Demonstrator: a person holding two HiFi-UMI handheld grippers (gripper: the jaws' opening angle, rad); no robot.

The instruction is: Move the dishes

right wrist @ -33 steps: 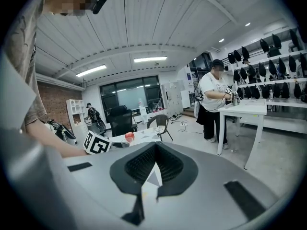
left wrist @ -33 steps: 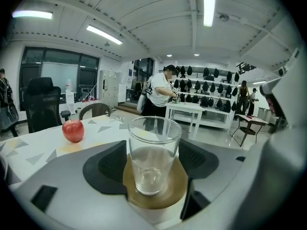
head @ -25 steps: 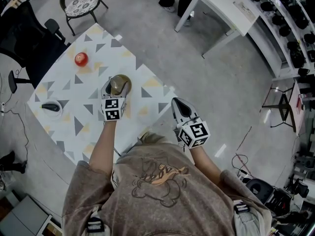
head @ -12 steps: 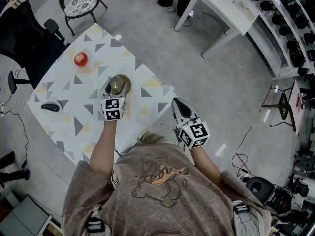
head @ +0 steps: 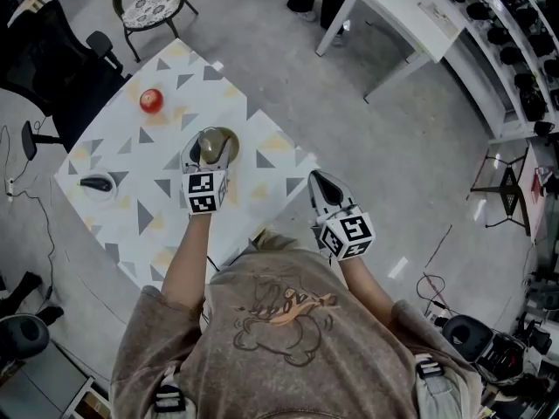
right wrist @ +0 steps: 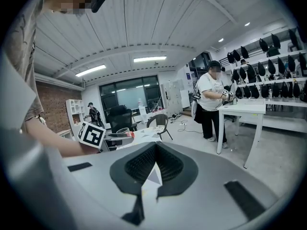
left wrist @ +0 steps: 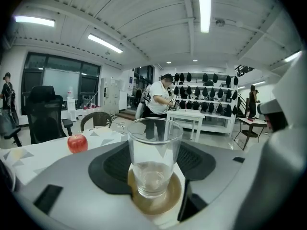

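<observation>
The glass (left wrist: 154, 152) stands on a round brown saucer (left wrist: 154, 201) near the middle of the table (head: 140, 225), and the left gripper (head: 208, 154) has its two jaws spread wide, one on each side of the glass. A red apple (head: 151, 100) sits toward the table's far side, and a small white dish (head: 98, 184) with something dark in it sits by the table's left corner, both well apart from the glass. The right gripper (head: 320, 182) hangs just off the table's right edge, jaws pressed together with nothing in them.
</observation>
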